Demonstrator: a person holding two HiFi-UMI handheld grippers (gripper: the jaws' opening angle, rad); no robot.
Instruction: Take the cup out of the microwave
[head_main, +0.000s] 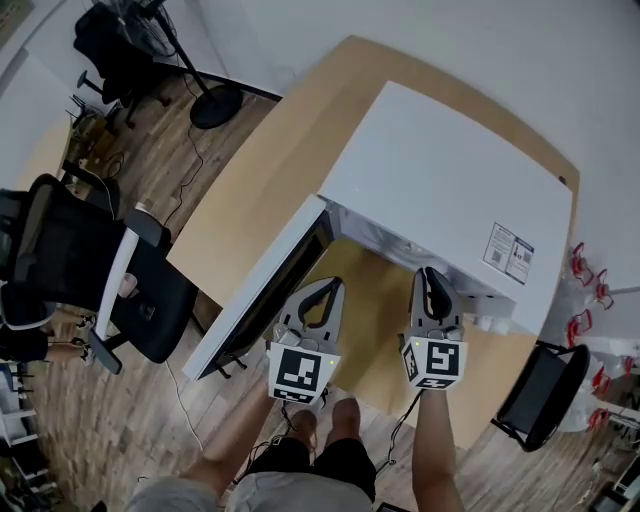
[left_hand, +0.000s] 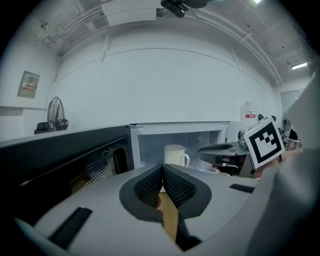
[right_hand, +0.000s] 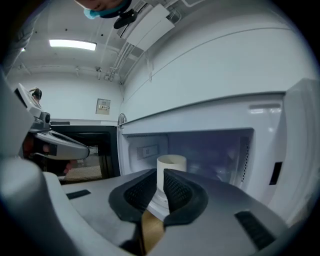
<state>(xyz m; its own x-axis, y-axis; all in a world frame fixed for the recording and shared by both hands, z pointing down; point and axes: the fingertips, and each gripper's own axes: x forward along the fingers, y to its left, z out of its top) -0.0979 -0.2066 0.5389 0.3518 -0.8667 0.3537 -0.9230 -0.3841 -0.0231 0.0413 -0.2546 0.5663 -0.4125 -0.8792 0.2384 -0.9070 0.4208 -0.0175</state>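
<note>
The microwave door stood open on the left, yet the cup sat inside, untaken. Our left gripper and right gripper were both closed and empty, near the opening. Grasping and lifting out remained.

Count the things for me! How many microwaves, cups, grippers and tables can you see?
microwave: 1
cup: 1
grippers: 2, the left gripper and the right gripper
table: 1
Total: 5
</note>
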